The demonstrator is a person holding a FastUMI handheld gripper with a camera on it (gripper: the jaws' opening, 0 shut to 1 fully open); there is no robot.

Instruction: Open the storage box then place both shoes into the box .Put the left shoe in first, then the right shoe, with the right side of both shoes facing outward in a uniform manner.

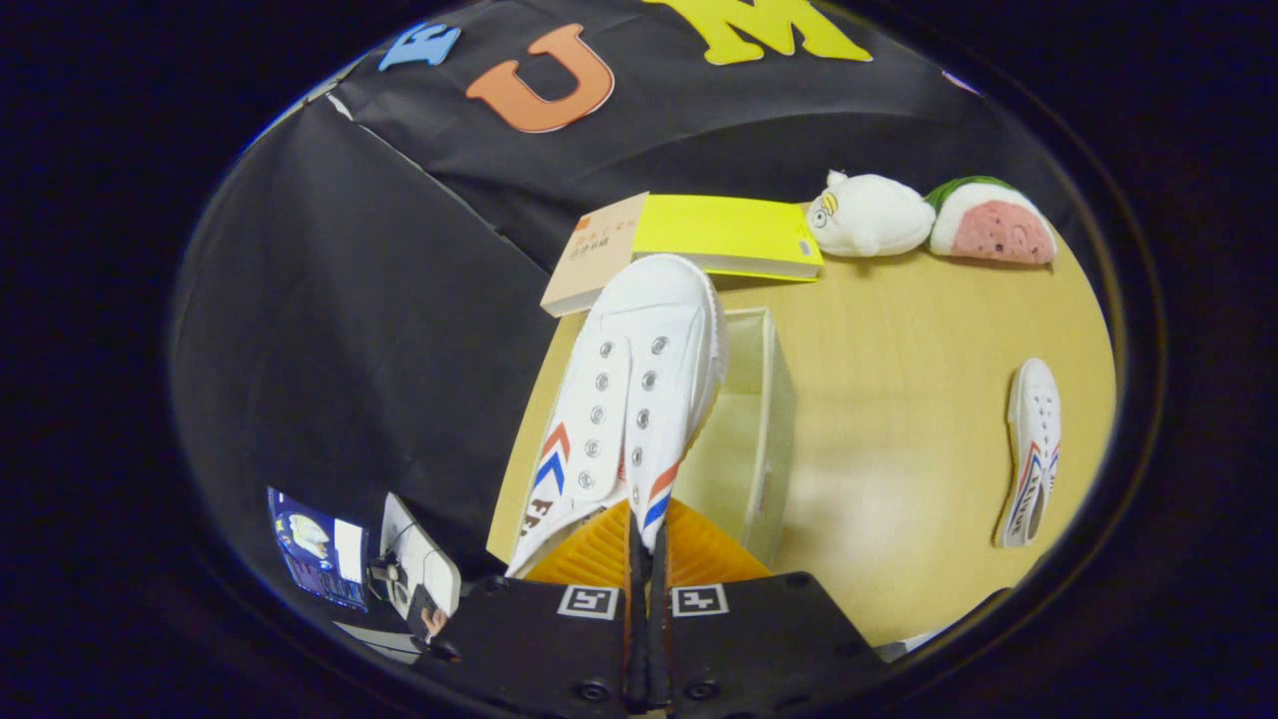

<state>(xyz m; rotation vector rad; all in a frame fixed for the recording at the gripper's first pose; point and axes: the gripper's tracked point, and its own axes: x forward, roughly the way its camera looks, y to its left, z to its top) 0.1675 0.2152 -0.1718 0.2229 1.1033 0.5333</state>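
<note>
Two white shoes were in play. One shoe (629,399) hung toe-forward off the hand-held gripper (646,559), whose fingers were pressed together on its tongue edge, right above the single clear storage box (769,399) on the table (899,449). The second shoe (1031,454) lay well off to the right on the wood. Beyond the box sat two books, a tan book (589,255) and a yellow book (729,235), then two plush toys: a white plush (869,215) and a watermelon plush (990,225).
</note>
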